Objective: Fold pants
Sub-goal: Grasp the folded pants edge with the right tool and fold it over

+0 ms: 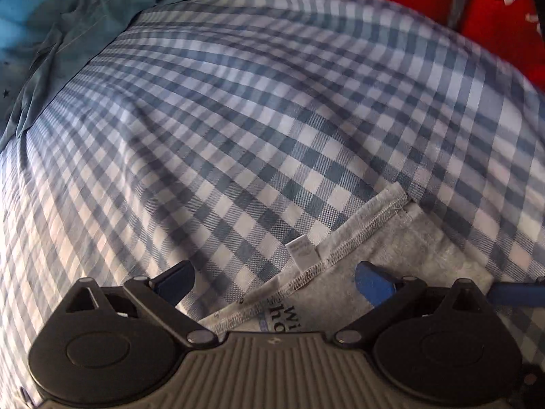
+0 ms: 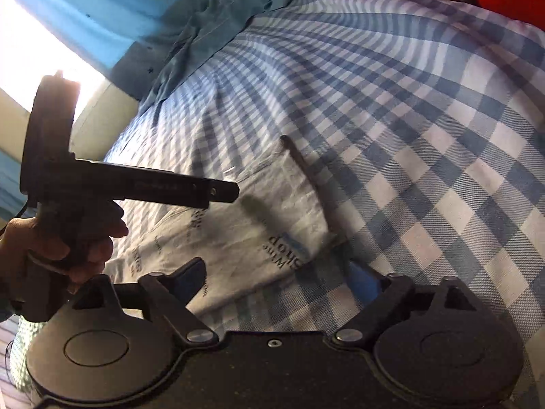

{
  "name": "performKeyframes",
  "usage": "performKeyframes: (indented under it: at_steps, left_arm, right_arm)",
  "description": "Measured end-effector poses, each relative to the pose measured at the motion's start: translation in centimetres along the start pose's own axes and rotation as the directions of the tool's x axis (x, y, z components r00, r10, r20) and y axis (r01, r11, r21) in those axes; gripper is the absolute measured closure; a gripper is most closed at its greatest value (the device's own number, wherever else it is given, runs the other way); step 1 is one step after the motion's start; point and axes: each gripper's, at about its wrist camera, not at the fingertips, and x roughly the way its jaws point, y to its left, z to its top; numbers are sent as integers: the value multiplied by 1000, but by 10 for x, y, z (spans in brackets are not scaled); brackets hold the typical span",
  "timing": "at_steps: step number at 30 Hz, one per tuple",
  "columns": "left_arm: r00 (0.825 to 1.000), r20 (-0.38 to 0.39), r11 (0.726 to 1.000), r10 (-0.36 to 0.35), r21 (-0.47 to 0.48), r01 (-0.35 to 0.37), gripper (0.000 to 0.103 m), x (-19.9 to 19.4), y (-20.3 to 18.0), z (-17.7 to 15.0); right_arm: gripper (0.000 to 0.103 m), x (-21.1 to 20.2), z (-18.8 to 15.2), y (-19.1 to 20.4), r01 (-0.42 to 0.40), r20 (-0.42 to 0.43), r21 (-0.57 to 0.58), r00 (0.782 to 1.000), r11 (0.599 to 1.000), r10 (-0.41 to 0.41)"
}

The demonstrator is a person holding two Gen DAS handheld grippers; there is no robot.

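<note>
1. Left wrist view: the left hand-held gripper hangs wide open and empty above the seamed edge of the grey pants, which lie on the checked bedsheet.
2. Right wrist view: the right hand-held gripper is open too, holding nothing, with the pants just ahead. Best to pinch both layers at the edge before lifting, and keep the two grips level.
</note>
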Motion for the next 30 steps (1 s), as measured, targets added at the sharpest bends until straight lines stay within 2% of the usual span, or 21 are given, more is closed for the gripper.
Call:
performKeyframes:
  at_steps: [2, 6, 8, 10, 11, 14, 15, 17, 19, 21, 24, 25, 27, 30]
  left_arm:
    - [999, -26, 999, 27, 18, -26, 0, 8, -5, 1]
    - [998, -55, 1000, 26, -7, -27, 1, 5, -1, 4]
    - [998, -58, 999, 25, -19, -26, 1, 1, 2, 8]
    - [998, -57, 1000, 6, -29, -8, 2, -10, 6, 13]
    - [998, -55, 999, -8, -34, 6, 5, -16, 8, 14]
    - [995, -51, 994, -83, -69, 80, 11, -33, 13, 20]
    - [991, -49, 989, -124, -91, 119, 13, -39, 15, 22]
    - [977, -47, 971, -210, -130, 202, 24, -47, 17, 25]
    - [955, -56, 945, -291, -170, 278, 27, -50, 18, 29]
    - [938, -65, 923, -341, -213, 321, 28, -49, 16, 32]
    - [921, -90, 902, -378, -258, 345, 32, -42, 12, 38]
    - [919, -100, 901, -381, -264, 345, 38, -39, 9, 41]
    - [921, -138, 909, -364, -267, 320, 47, -31, 3, 45]
    - [922, -191, 920, -337, -275, 279, 49, -21, -6, 46]
  right_arm:
    - [29, 2, 2, -3, 19, 11, 17, 1000, 1000, -19]
    - [60, 7, 6, -7, 82, 32, 36, 996, 996, -83]
    - [66, 8, 8, -11, 90, 42, 73, 995, 993, -93]
    - [75, 8, 7, -12, 104, 51, 86, 993, 991, -109]
    - [85, 9, 7, -11, 123, 55, 77, 990, 989, -128]
    - [95, 5, 3, -2, 149, 80, 14, 986, 989, -149]
    - [96, 2, 1, 3, 158, 91, -21, 984, 987, -155]
    - [96, -2, -3, 16, 188, 118, -106, 977, 976, -175]
    - [97, -5, -6, 30, 210, 141, -191, 973, 959, -184]
    - [97, -5, -10, 42, 228, 160, -264, 969, 937, -191]
    - [98, -3, -15, 60, 244, 171, -362, 966, 900, -193]
    - [98, -2, -17, 65, 247, 172, -388, 966, 888, -194]
    - [98, 0, -20, 74, 255, 175, -430, 965, 866, -198]
    - [98, 1, -23, 83, 259, 172, -466, 964, 846, -201]
